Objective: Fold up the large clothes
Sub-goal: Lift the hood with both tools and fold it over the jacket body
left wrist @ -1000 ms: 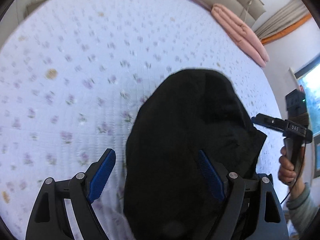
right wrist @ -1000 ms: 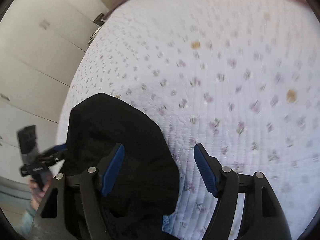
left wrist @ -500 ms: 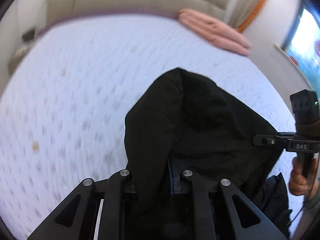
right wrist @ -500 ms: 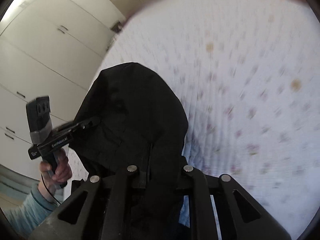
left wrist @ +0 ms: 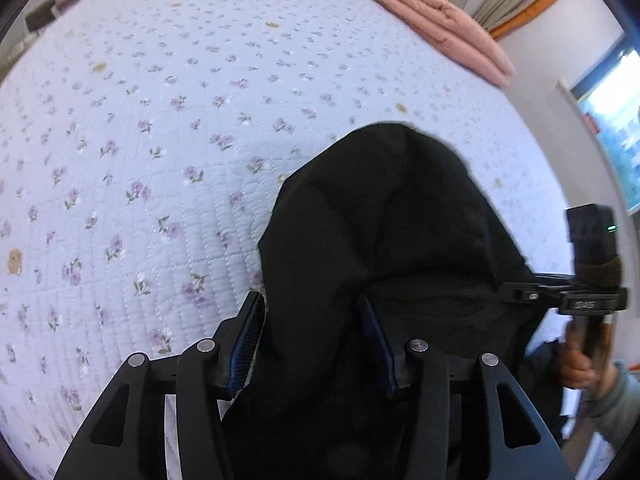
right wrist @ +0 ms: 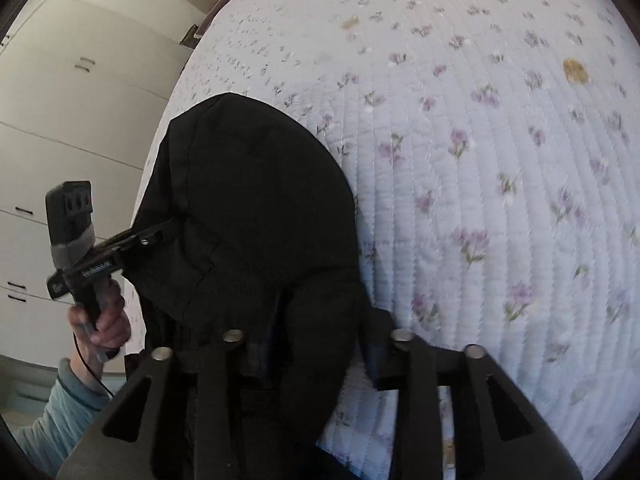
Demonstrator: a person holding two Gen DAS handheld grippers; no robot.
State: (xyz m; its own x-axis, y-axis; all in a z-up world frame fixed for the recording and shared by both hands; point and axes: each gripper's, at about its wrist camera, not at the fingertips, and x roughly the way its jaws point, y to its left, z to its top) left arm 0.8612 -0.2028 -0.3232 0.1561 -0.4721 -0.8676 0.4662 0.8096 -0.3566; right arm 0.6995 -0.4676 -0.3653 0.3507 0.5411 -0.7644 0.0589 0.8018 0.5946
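Observation:
A large black garment (left wrist: 384, 248) lies on the flowered bedspread (left wrist: 160, 128), stretched between my two grippers. My left gripper (left wrist: 310, 336) has its jaws partly apart, with a thick fold of the garment bunched between the blue pads. In the right wrist view the garment (right wrist: 248, 208) also fills the space between my right gripper's (right wrist: 320, 344) parted jaws. Each gripper shows in the other's view: the right one (left wrist: 520, 294) at the garment's right edge, the left one (right wrist: 156, 236) at its left edge.
A folded pink quilt (left wrist: 440, 28) lies at the far right corner of the bed by the headboard. A window (left wrist: 616, 128) is to the right. White wardrobe doors (right wrist: 60, 120) stand beyond the bed's left side. The bed's near edge is under the grippers.
One second ago both grippers were wide open over the garment. Half a second ago both were shut on it and lifted. Now the jaws stand partly apart and the garment is lower on the bed.

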